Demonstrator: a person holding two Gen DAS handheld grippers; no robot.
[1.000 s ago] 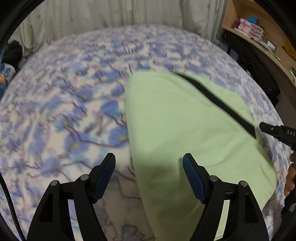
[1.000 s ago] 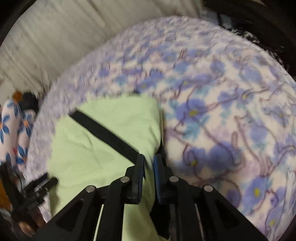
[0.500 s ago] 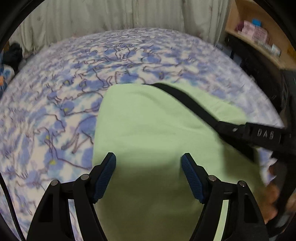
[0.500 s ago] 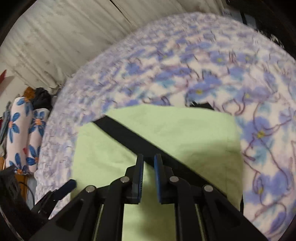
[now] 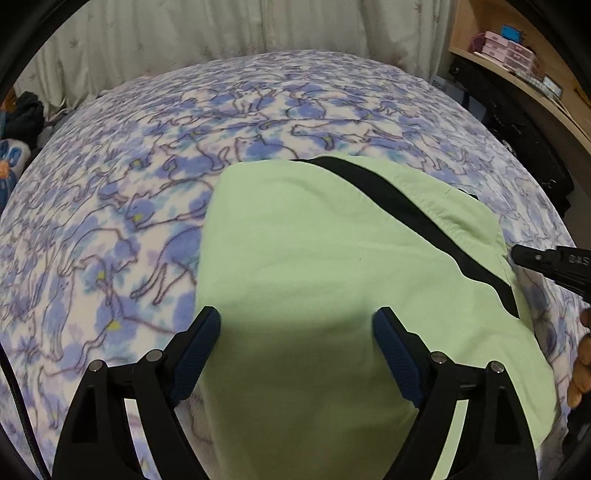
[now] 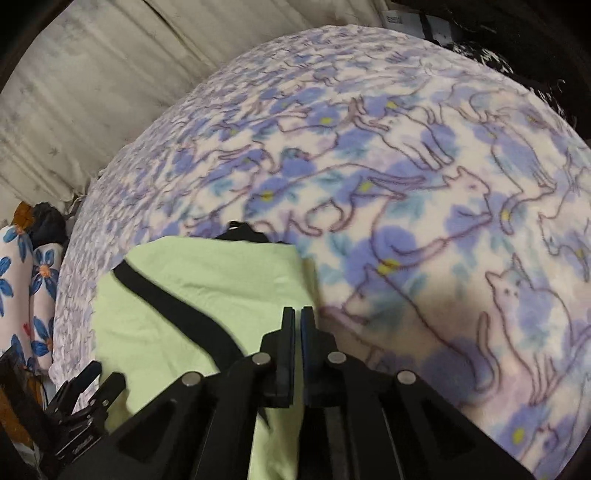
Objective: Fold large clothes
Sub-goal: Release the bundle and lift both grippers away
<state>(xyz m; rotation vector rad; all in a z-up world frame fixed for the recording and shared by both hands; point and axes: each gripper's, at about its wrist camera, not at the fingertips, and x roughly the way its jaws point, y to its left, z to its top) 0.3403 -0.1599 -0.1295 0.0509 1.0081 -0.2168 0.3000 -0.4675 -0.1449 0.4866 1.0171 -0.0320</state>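
A light green garment (image 5: 314,266) with a black diagonal stripe (image 5: 410,218) lies folded on the bed. It also shows in the right wrist view (image 6: 207,291). My left gripper (image 5: 297,332) is open and empty, its blue-padded fingers spread just above the garment's near part. My right gripper (image 6: 297,314) is shut with nothing visibly between its pads, at the garment's right edge. Its tip (image 5: 543,258) shows at the right in the left wrist view, beside the garment. The left gripper (image 6: 92,384) shows at the lower left in the right wrist view.
The bed carries a blue and white cat-print blanket (image 5: 147,184). Curtains (image 5: 207,33) hang behind it. A wooden shelf with boxes (image 5: 513,48) stands at the far right. Floral pillows (image 6: 22,280) and dark clothes (image 5: 22,114) lie beyond the bed's left edge.
My right gripper swung over the garment and then drew back to its right edge, staying shut. The left gripper stayed open, shifting right over the garment.
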